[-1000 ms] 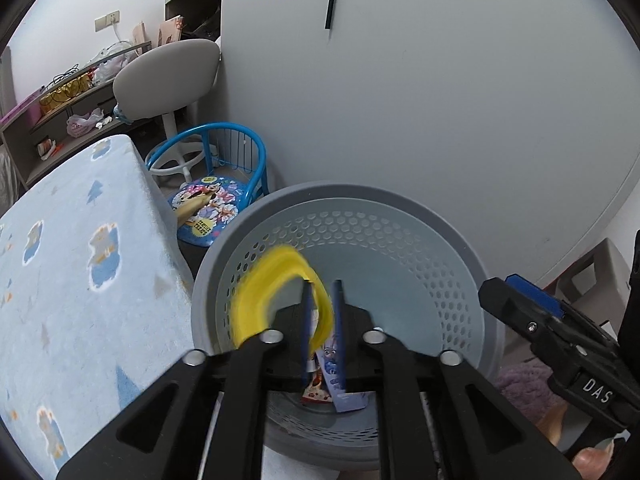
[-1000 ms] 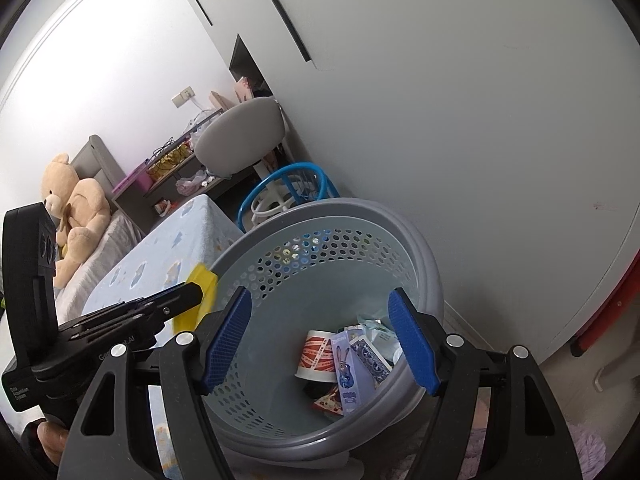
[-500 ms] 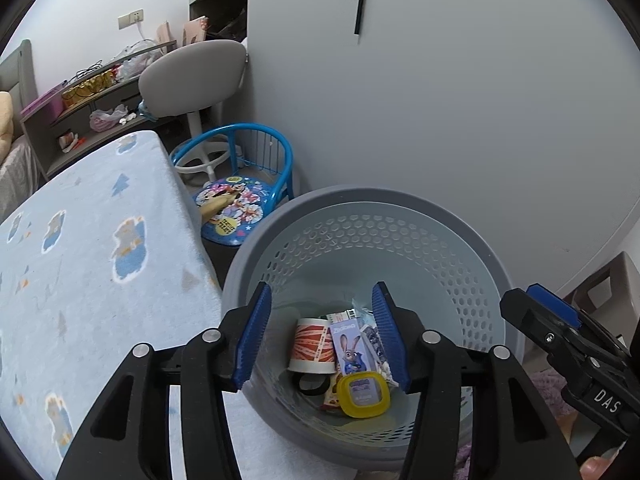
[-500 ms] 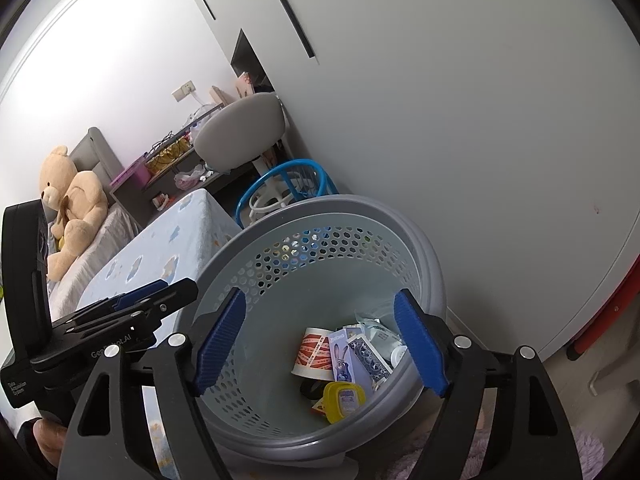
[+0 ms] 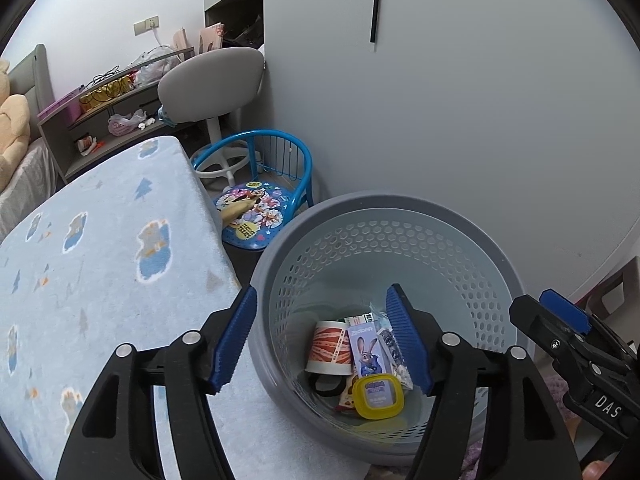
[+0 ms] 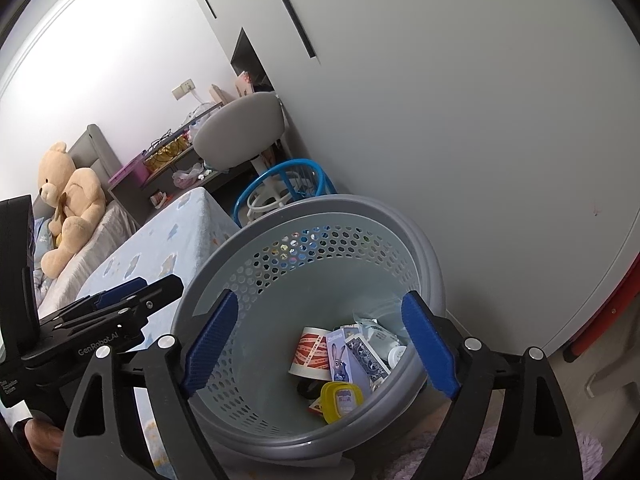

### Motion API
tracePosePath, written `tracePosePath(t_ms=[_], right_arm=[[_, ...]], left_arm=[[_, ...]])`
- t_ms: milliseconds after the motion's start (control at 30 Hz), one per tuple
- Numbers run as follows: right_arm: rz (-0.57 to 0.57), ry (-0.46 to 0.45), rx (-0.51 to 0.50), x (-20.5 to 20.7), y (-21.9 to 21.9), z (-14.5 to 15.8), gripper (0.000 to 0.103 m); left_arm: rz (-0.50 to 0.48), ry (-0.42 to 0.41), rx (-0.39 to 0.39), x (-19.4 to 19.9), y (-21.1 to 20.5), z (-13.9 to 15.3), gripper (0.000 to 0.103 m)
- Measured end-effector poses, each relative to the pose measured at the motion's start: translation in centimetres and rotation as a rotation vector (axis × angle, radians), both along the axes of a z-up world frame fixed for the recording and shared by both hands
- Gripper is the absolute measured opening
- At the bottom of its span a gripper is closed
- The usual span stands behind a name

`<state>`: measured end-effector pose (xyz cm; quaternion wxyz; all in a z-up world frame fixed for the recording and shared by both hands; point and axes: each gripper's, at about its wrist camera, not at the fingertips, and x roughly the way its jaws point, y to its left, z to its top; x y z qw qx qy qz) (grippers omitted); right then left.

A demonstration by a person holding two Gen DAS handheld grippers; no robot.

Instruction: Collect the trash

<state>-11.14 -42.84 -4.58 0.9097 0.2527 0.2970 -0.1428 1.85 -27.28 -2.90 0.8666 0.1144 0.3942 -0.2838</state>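
Two grippers, left gripper (image 5: 322, 338) and right gripper (image 6: 320, 344), jaws just opening and empty, over the basket (image 5: 472, 224) holding the yellow lid (image 5: 378, 396): light, stiff, best pinched across its rim.

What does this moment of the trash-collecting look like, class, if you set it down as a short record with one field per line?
container: grey perforated basket, upright on the floor beside the blanket-covered bed
contents: yellow-rimmed lid at the bottom, a paper cup lying on its side, a rabbit-print carton, other wrappers
left gripper: open, nothing between its pads, above the basket; jaws have just been opening
right gripper: open, empty, above the basket; jaws have just been opening
nearby: blue child's chair, teddy bear on the bed
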Motion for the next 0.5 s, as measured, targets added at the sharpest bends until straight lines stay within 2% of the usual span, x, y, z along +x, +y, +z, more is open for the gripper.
tracePosePath(t_ms=[500], right_arm=[[0.003,0.005,-0.001,0.28,0.03,0.00,0.088]], left_arm=[[0.020,-0.029,0.015,0.00,0.56,0.33,0.074]])
